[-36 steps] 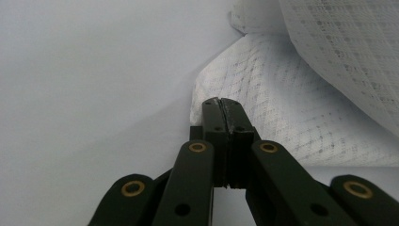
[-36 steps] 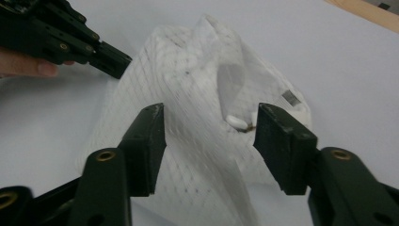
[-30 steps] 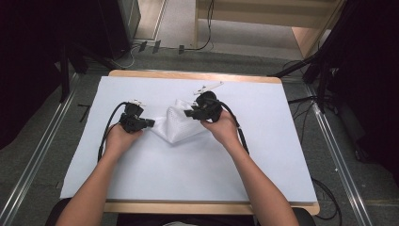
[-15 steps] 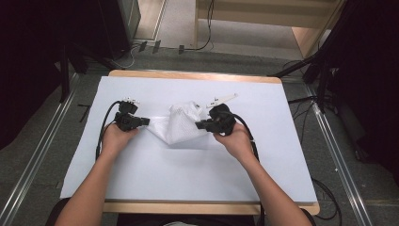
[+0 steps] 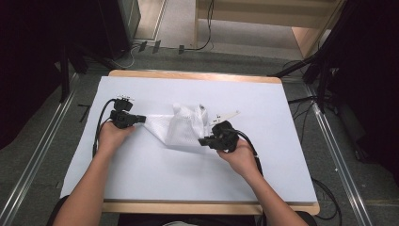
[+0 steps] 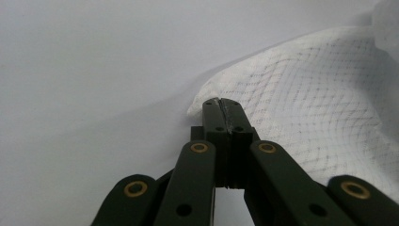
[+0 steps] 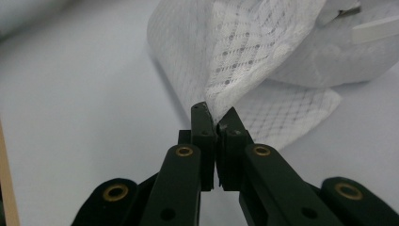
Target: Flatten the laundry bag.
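At about nine o'clock from the table's (image 5: pixel 282 179) middle, the left gripper (image 5: pixel 139 118) has its jaws clamped on a corner of the white mesh cloth (image 5: pixel 181 129), which lies bunched at the centre. At about four o'clock of the cloth, the right gripper (image 5: pixel 203 141) pinches another edge, its jaws having just closed. Both corners look secured, but the cloth is still crumpled, so spreading or folding remains.

Cloth (image 5: pixel 181 129) far end crumpled, layers hidden (white tag (image 5: pixel 228 115) unreadable).
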{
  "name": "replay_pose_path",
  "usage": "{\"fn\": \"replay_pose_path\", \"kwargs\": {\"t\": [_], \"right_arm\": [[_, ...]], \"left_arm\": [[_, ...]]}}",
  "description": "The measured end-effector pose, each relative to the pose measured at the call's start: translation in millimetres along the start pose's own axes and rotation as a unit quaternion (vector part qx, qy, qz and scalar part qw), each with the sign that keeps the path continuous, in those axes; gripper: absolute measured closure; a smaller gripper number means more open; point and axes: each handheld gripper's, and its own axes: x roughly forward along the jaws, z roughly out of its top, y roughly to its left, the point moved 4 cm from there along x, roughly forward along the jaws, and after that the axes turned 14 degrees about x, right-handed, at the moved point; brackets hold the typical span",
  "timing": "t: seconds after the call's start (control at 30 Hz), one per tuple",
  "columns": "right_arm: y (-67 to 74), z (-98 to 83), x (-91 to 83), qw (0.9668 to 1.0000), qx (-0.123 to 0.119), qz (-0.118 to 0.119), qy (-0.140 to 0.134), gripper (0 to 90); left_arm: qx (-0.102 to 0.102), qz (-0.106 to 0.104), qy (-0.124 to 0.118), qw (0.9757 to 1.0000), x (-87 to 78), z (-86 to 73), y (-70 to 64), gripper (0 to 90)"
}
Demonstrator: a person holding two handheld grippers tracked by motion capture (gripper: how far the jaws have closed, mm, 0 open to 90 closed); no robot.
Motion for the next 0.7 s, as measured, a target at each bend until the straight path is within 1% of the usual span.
{"fn": "replay_pose_path", "kwargs": {"t": [0.07, 0.2, 0.3, 0.4, 0.5, 0.6, 0.63, 0.67, 0.7], "right_arm": [[1.0, -7.8, -0.1, 1.0, -0.002, -0.001, 0.005, 88.7], [0.7, -19.1, -1.0, 0.9999, 0.009, -0.001, 0.013, 87.8], [1.5, -26.1, -0.8, 0.9998, 0.011, -0.002, 0.019, 87.3], [2.9, -31.9, -2.6, 0.9996, 0.014, -0.001, 0.025, 85.0], [2.7, -36.7, -7.4, 0.9995, 0.018, -0.002, 0.027, 80.2], [1.9, -34.8, -18.4, 0.9996, 0.025, -0.003, 0.011, 73.0], [1.5, -33.2, -23.6, 0.9997, 0.025, -0.007, 0.003, 70.8], [1.0, -31.5, -28.4, 0.9996, 0.024, -0.011, -0.006, 69.5], [1.0, -31.5, -28.4, 0.9996, 0.024, -0.011, -0.006, 69.5]], "left_arm": [[0.002, 0.001, 0.002, 1.0, 0.0, 0.9, 0.3, 90.0], [0.001, 0.0, 0.001, 1.0, 0.2, 3.4, 1.6, 90.0], [0.001, 0.0, 0.001, 1.0, 0.6, 5.0, 2.5, 90.0], [-0.001, 0.002, -0.001, 1.0, 1.2, 6.7, 3.8, 90.0], [-0.003, -0.002, -0.003, 1.0, 1.1, 8.0, 5.3, 90.0], [-0.006, -0.002, -0.005, 1.0, 1.3, 9.4, 5.5, 90.0], [-0.005, -0.002, -0.005, 1.0, 1.4, 9.9, 5.3, 90.0], [-0.003, -0.003, -0.004, 1.0, 1.2, 10.2, 5.1, 90.0], [-0.003, -0.003, -0.004, 1.0, 1.2, 10.2, 5.1, 90.0]]}}
